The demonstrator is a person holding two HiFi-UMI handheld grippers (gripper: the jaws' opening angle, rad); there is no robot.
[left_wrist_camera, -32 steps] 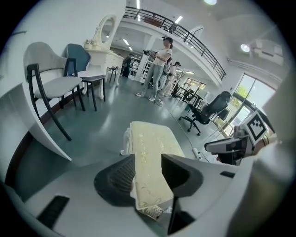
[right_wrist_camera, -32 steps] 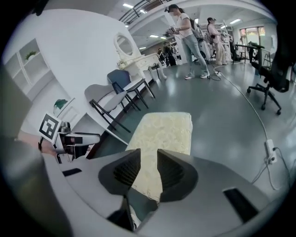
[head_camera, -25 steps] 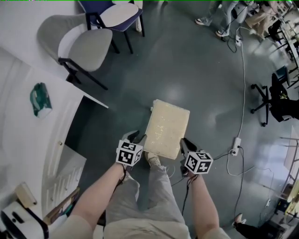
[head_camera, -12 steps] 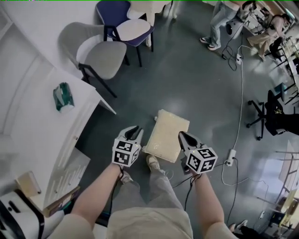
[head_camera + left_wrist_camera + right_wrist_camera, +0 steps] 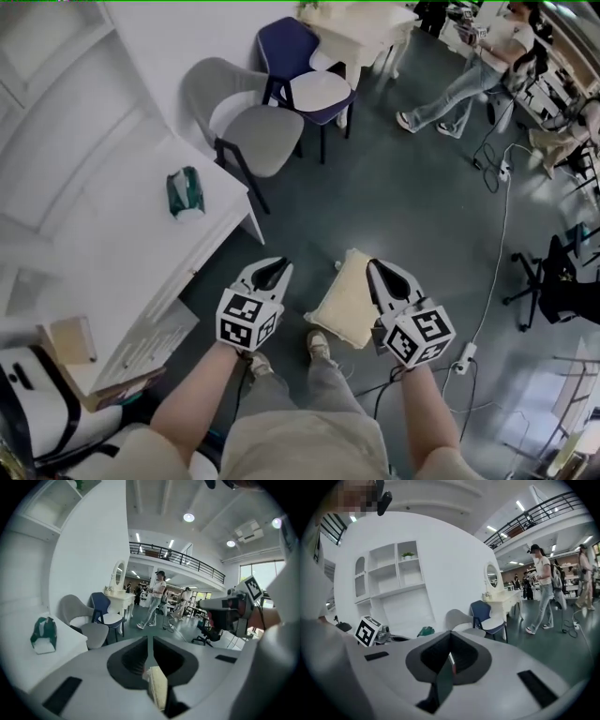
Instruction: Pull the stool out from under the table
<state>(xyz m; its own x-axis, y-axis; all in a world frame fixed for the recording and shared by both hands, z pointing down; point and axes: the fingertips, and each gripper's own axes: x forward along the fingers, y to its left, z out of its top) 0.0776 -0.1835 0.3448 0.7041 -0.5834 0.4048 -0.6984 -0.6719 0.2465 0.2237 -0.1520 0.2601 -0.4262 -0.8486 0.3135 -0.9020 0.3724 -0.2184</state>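
Note:
The stool (image 5: pixel 349 300), with a cream cushion top, stands on the grey floor out from under the white table (image 5: pixel 112 253). In the head view my left gripper (image 5: pixel 269 274) hangs to its left and my right gripper (image 5: pixel 384 276) to its right, both raised and apart from it. The left jaws are closing, tips almost together, with nothing between them (image 5: pixel 150 641); a strip of the cushion (image 5: pixel 158 686) shows below them. The right gripper (image 5: pixel 450 634) is shut and holds nothing.
A green packet (image 5: pixel 185 192) lies on the table. A grey chair (image 5: pixel 239 122) and a blue chair (image 5: pixel 305 75) stand beyond the table's corner. A power strip with its cable (image 5: pixel 461 356) lies on the floor at right. A person (image 5: pixel 450 84) sits at the far right.
Both grippers have come away from the stool's sides and risen, and their jaws have closed. The head view has swung up, so more of the table and chairs shows.

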